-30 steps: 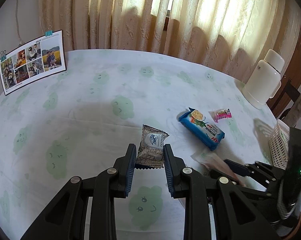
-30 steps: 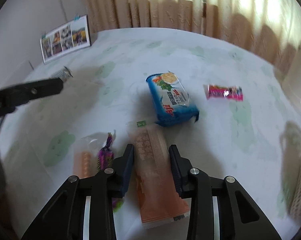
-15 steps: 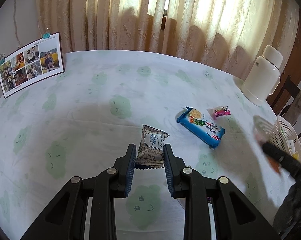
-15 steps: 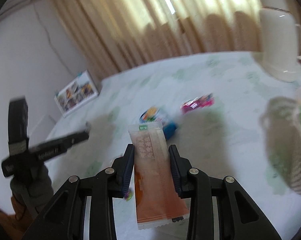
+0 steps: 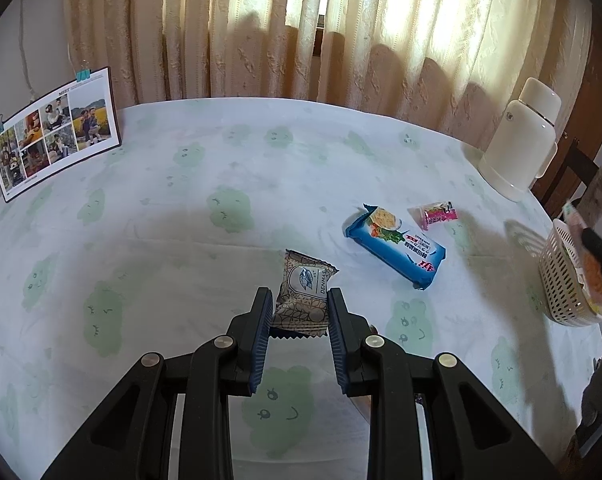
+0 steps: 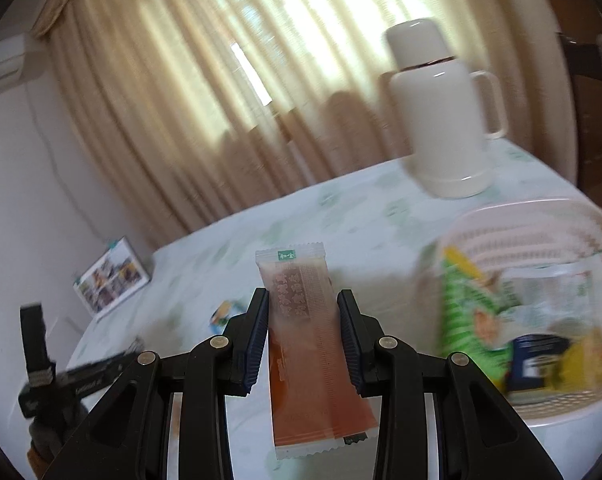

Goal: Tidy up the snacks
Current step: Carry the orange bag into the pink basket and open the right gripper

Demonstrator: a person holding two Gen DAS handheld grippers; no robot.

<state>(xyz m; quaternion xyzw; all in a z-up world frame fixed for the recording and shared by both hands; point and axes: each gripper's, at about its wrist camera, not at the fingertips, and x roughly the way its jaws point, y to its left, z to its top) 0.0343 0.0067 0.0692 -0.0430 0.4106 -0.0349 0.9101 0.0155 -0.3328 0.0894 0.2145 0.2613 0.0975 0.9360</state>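
My left gripper [image 5: 299,304] is shut on a brown-and-cream cookie packet [image 5: 303,294] and holds it above the table. My right gripper [image 6: 303,304] is shut on a long orange snack packet [image 6: 309,340], held in the air to the left of a white lattice basket [image 6: 541,224] that holds several snacks. In the left wrist view the basket [image 5: 559,276] sits at the table's right edge with the right gripper over it. A blue cracker pack [image 5: 397,246] and a small pink packet [image 5: 435,214] lie on the table.
The round table has a white cloth with green cloud faces [image 5: 181,220]. A white thermos [image 5: 521,144] stands at the back right, behind the basket [image 6: 441,108]. A photo card [image 5: 53,136] stands at the back left. Curtains hang behind.
My right gripper lifted the orange packet off the table and carried it right, up to the basket. My left gripper has stayed still with the cookie packet.
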